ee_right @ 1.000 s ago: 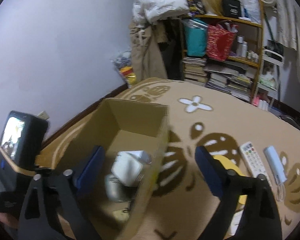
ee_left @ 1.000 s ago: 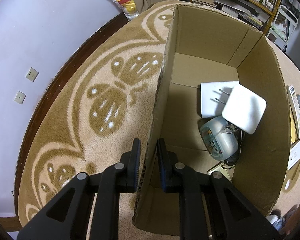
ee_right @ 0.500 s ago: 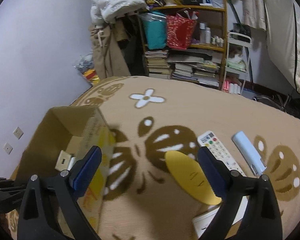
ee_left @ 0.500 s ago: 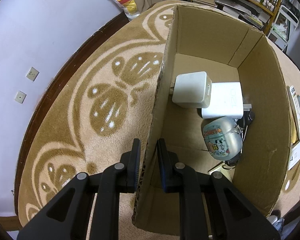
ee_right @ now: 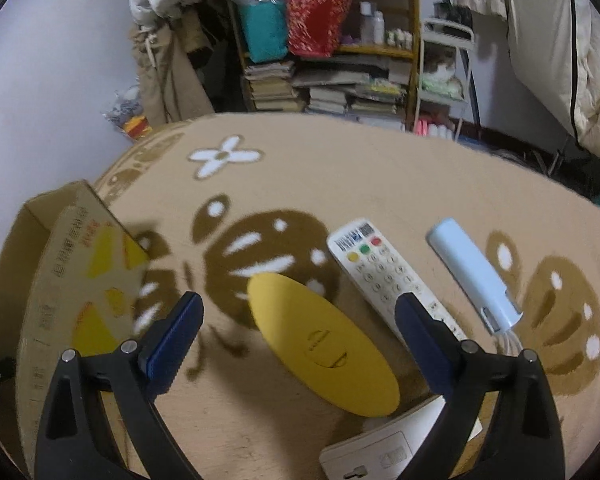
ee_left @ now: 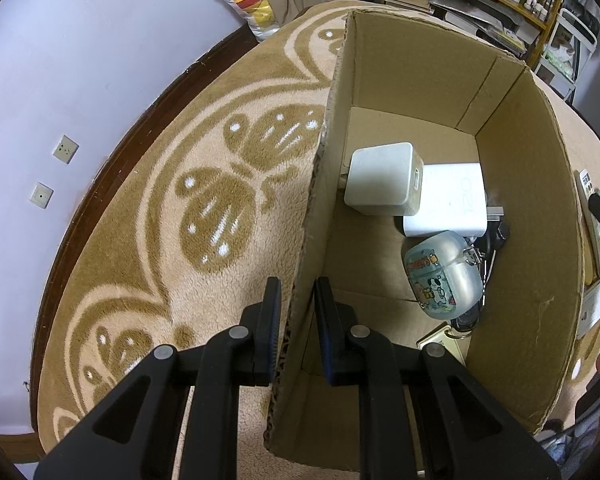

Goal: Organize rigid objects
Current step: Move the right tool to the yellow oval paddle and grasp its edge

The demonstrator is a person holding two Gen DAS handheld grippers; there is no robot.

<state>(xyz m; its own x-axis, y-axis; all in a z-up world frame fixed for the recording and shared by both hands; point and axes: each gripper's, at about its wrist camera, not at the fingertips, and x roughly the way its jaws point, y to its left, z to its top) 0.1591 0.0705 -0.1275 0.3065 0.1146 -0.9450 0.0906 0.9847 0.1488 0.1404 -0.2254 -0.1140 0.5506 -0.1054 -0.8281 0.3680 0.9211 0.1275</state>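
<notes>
My left gripper (ee_left: 297, 292) is shut on the left wall of an open cardboard box (ee_left: 520, 208), one finger inside and one outside. Inside lie a white cube charger (ee_left: 382, 179), a flat white adapter (ee_left: 448, 206) and a pale blue cartoon-printed case (ee_left: 442, 276). In the right wrist view my right gripper (ee_right: 300, 322) stands open above the rug with nothing between its fingers. A yellow oval case (ee_right: 324, 344) lies beneath it. To its right rest a white remote (ee_right: 384, 276) and a light blue remote (ee_right: 474, 274). The box (ee_right: 72, 280) shows at the left.
A white flat device (ee_right: 384, 446) lies on the patterned rug (ee_right: 340, 184) near the bottom edge. A cluttered bookshelf (ee_right: 328, 48) and hanging clothes stand behind the rug. The wall with sockets (ee_left: 66, 149) runs along the left. A dark key fob (ee_left: 466, 320) lies in the box corner.
The white cube charger dropped and settled in the box beside the flat adapter. My right gripper swung right, away from the box and down over the yellow case. The left gripper kept still.
</notes>
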